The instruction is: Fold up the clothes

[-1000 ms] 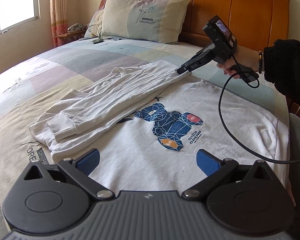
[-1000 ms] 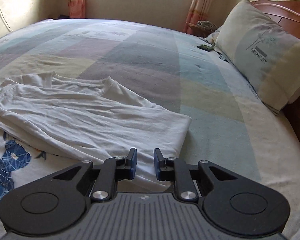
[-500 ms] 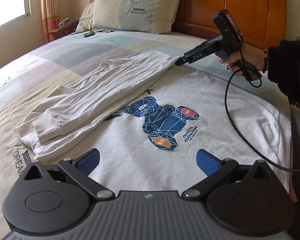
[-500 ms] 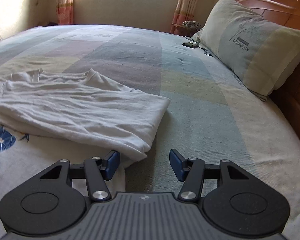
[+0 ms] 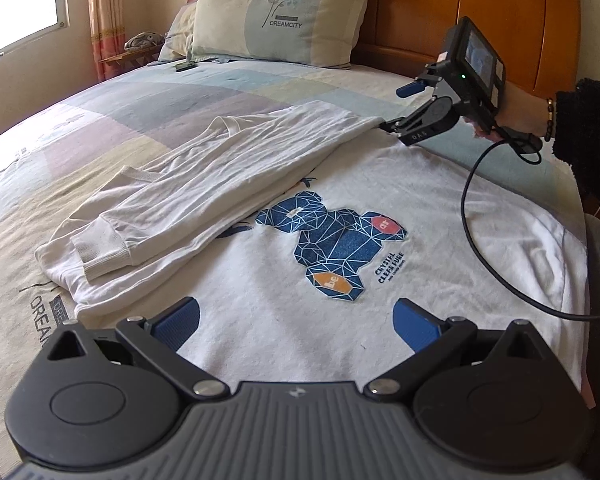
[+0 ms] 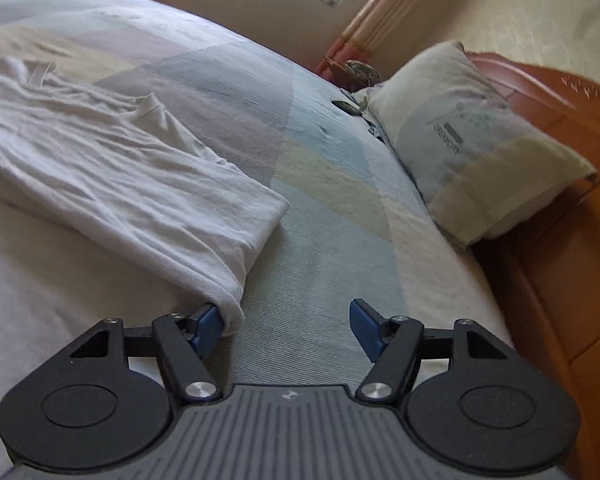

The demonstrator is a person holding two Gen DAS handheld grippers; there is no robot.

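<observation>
A white long-sleeved shirt (image 5: 284, 280) with a blue bear print (image 5: 332, 240) lies flat on the bed. Its far side and sleeve (image 5: 188, 192) are folded over the body. My left gripper (image 5: 296, 322) hovers open over the shirt's near part, with nothing between its fingers. In the left wrist view my right gripper (image 5: 396, 108) is held by a hand at the folded corner, its jaws wide apart. In the right wrist view that gripper (image 6: 286, 324) is open, with its left pad touching the folded corner (image 6: 228, 296), which lies loose on the bed.
The bed has a patchwork blanket (image 5: 148, 104) and a pillow (image 5: 276, 16) against a wooden headboard (image 5: 480, 4). A small dark object (image 5: 185, 65) lies near the pillow. A black cable (image 5: 484, 248) trails from my right gripper across the shirt. A window and curtain (image 5: 104, 16) are at the left.
My right gripper opened, let go of the folded corner and tilted as it drew back a little. The left gripper stayed open and shifted slightly over the shirt.
</observation>
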